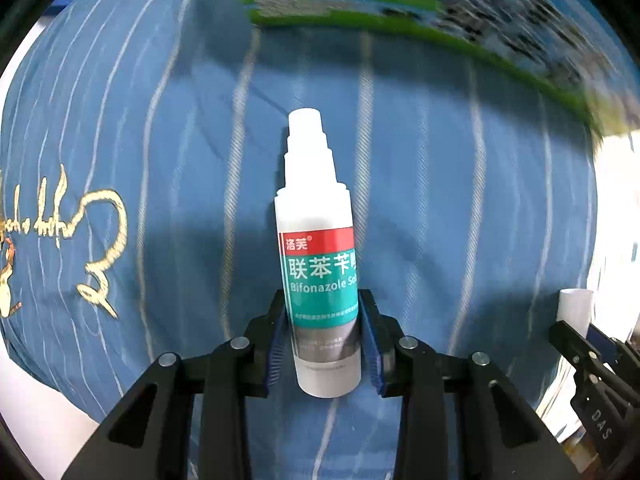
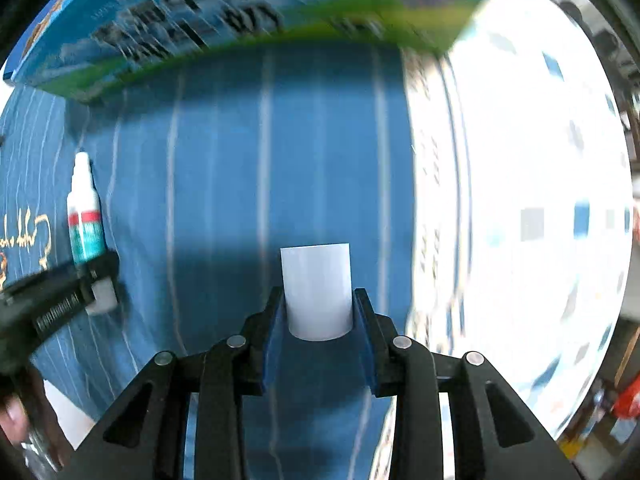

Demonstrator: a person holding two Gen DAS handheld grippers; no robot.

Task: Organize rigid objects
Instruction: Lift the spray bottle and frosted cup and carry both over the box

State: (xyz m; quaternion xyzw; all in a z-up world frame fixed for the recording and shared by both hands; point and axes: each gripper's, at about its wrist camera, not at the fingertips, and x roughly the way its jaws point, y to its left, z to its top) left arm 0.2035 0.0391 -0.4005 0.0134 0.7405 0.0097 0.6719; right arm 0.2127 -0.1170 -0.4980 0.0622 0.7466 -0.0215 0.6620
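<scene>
A white spray bottle (image 1: 320, 256) with a red and teal label has its nozzle bare and points away from me. My left gripper (image 1: 324, 320) is shut on its lower body, above a blue striped cloth (image 1: 440, 200). The bottle also shows in the right wrist view (image 2: 84, 216), at the left, in the left gripper (image 2: 90, 276). My right gripper (image 2: 318, 308) is shut on a white cylindrical cap (image 2: 316, 288). That cap shows at the right edge of the left wrist view (image 1: 576, 308), held in the right gripper (image 1: 576, 332).
A blue and green printed box (image 2: 224, 16) lies at the far side of the cloth, blurred; it also shows in the left wrist view (image 1: 460, 24). Gold script (image 1: 80, 232) is embroidered on the cloth at the left. A bright white surface (image 2: 520, 200) lies to the right.
</scene>
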